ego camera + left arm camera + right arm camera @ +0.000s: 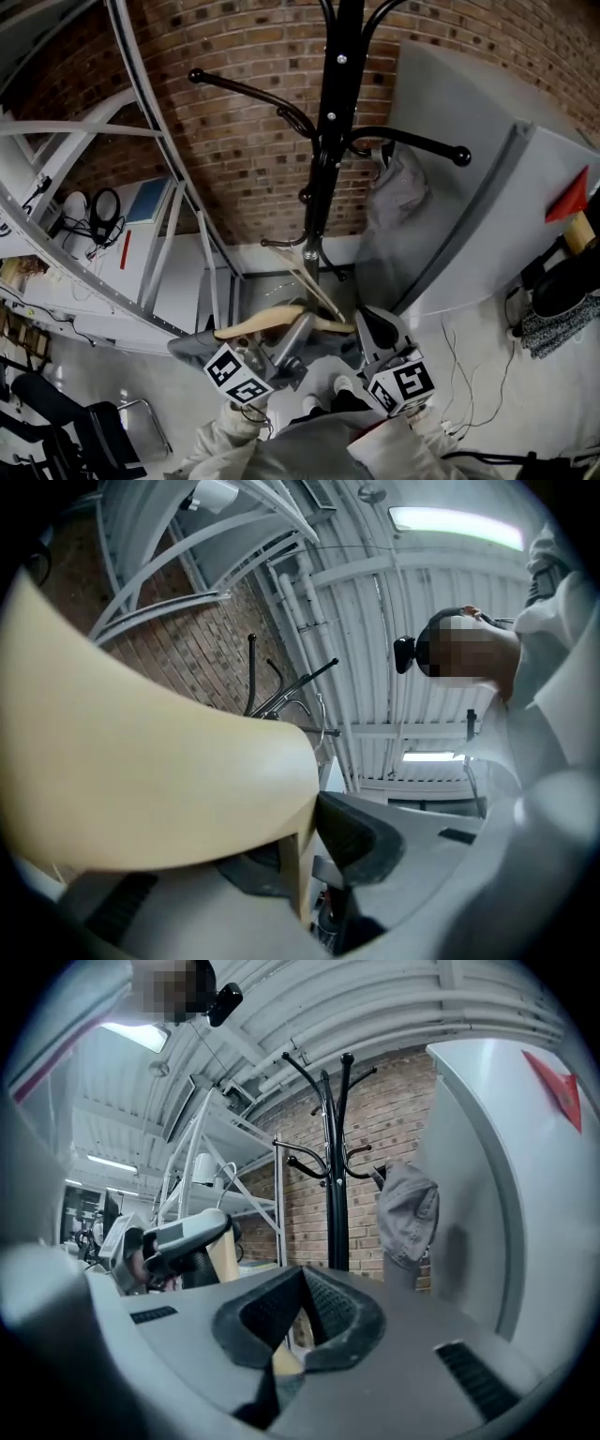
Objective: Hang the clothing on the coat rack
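Red brick wall point(234, 141) behind. Pale wooden hanger point(267, 322) sits low in the head view, in front of the rack base, with grey clothing point(192, 347) draped under it. Left hand-held gripper point(302, 847) is clamped on one end, right hand-held gripper point(302, 1321) is pinching the other. Tall black metal coat rack point(328, 122) stands beyond; a crumpled grey garment point(398, 187) hangs from its right hook.
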